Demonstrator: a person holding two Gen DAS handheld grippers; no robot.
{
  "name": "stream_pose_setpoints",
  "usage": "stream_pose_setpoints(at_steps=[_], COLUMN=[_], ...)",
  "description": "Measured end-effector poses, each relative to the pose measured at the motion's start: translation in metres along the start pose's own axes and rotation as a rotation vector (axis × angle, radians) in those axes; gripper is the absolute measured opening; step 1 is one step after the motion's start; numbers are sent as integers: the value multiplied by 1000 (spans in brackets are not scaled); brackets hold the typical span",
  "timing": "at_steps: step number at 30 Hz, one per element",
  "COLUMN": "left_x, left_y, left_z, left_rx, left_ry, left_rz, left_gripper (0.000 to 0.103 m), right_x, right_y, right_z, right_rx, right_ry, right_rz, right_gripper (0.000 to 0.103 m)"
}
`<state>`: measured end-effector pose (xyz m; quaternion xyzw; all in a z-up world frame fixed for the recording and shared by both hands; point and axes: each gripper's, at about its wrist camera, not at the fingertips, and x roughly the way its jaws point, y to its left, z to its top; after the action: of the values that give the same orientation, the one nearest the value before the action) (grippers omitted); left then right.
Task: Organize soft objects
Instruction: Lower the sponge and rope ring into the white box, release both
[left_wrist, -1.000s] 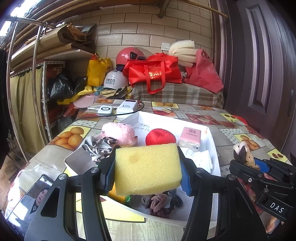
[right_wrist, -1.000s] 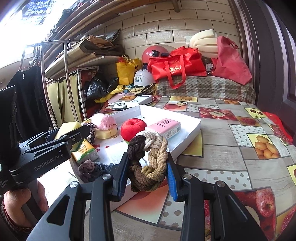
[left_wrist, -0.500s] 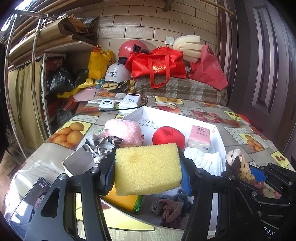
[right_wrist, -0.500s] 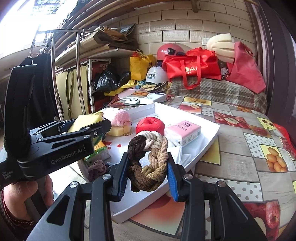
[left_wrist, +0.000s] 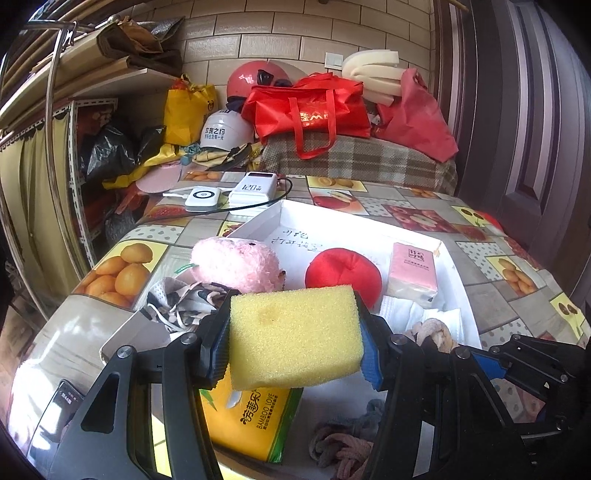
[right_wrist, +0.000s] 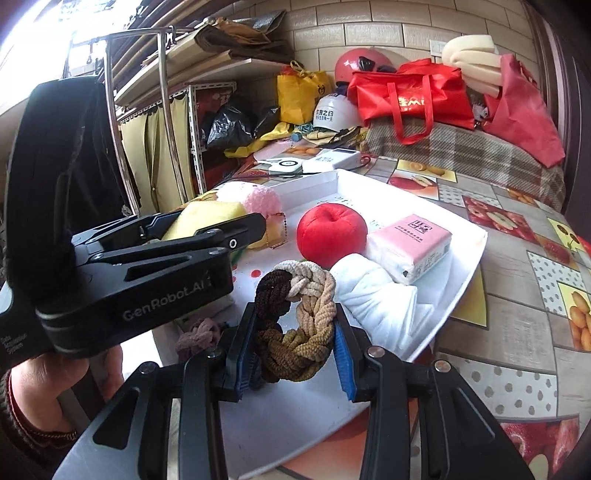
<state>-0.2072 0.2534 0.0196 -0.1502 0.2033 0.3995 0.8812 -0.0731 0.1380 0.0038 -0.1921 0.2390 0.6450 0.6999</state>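
Cluttered shelves and red bags crowd the brick wall behind the fruit-patterned bench (left_wrist: 122, 325); the left gripper (left_wrist: 293, 341) pinches a yellow sponge (left_wrist: 293, 334) above the near end of the white tray (right_wrist: 469, 254); the right gripper (right_wrist: 295, 332) clamps a braided brown-and-cream ring (right_wrist: 295, 317) over the tray too. Both loads look mid-delivery, I'd say; next comes lowering each onto bare tray floor beside the red plush apple (right_wrist: 330, 234) and letting go; the sponge hides the floor below it, and the near rim is cut off.
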Motion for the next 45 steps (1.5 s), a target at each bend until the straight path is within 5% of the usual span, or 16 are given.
stream_pose_setpoints(at_steps=[9, 32, 35, 37, 41, 45], left_x=[8, 10, 7, 3, -6, -9], left_y=[7, -3, -3, 0, 2, -1], left_z=[8, 13, 13, 12, 10, 10], left_rx=[-18, 54, 48, 33, 18, 34], left_ry=[-25, -69, -83, -104, -148, -163], left_rz=[30, 79, 80, 88, 87, 88], left_gripper=[57, 57, 61, 81, 103, 103], right_x=[14, 9, 11, 11, 7, 5], right_y=[-10, -5, -3, -3, -3, -2], right_z=[16, 18, 19, 19, 19, 19], right_rx=[17, -11, -17, -18, -21, -22], right_ry=[-47, -88, -77, -73, -97, -109], right_rz=[-91, -127, -132, -143, -156, -163], right_gripper=[38, 38, 55, 92, 103, 103])
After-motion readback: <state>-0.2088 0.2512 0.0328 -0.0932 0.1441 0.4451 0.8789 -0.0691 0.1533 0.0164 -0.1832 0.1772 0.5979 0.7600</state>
